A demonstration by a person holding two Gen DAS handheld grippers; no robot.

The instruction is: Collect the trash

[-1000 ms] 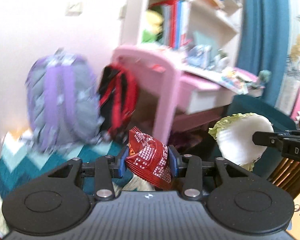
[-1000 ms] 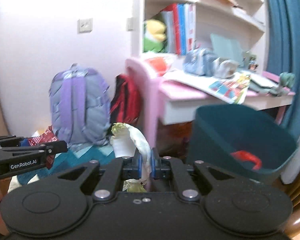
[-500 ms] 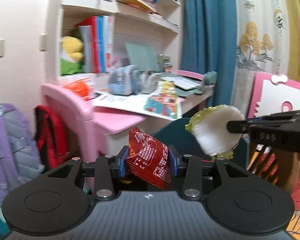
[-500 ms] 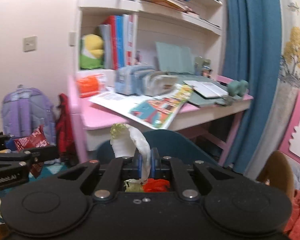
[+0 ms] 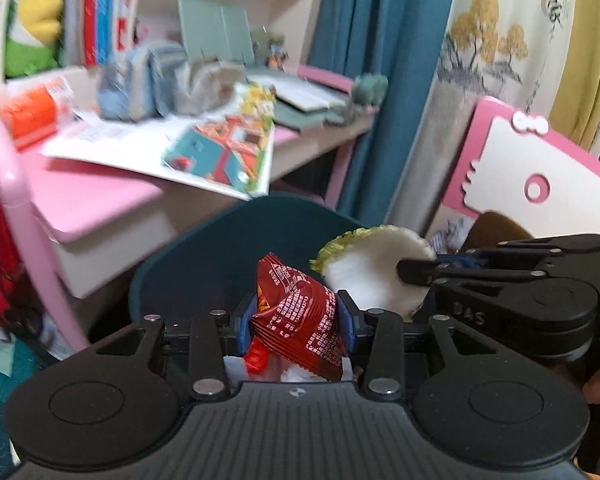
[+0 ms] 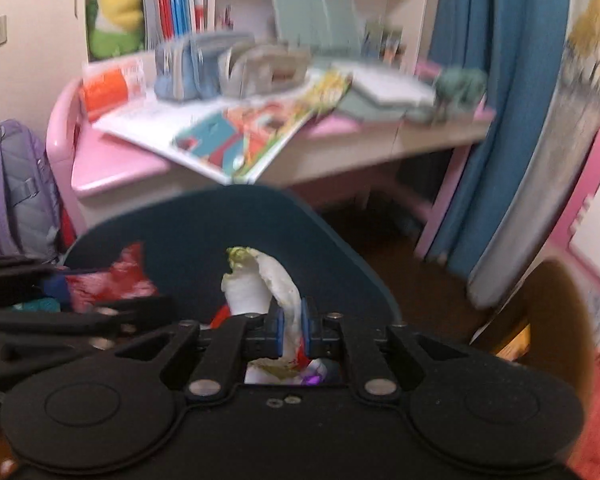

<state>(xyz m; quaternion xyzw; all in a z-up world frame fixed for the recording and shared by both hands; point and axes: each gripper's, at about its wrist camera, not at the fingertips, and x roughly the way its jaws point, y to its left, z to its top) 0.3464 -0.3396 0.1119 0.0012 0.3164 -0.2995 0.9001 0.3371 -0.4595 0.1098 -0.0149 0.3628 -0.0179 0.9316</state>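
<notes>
Both pieces are picked up and poised over the dark teal plastic bin, which already holds scraps; the drop, by my reading, remains. The left gripper is clamped on a crumpled red foil snack wrapper. At its 2 o'clock, the right gripper pinches a white cabbage leaf with a green frilled edge, jaws nearly together.

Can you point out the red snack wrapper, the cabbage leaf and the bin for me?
red snack wrapper (image 5: 300, 320), left wrist view, its printed front.
cabbage leaf (image 6: 278, 288), right wrist view, its white stalk.
bin (image 6: 236, 216), right wrist view, its far inner wall.
</notes>
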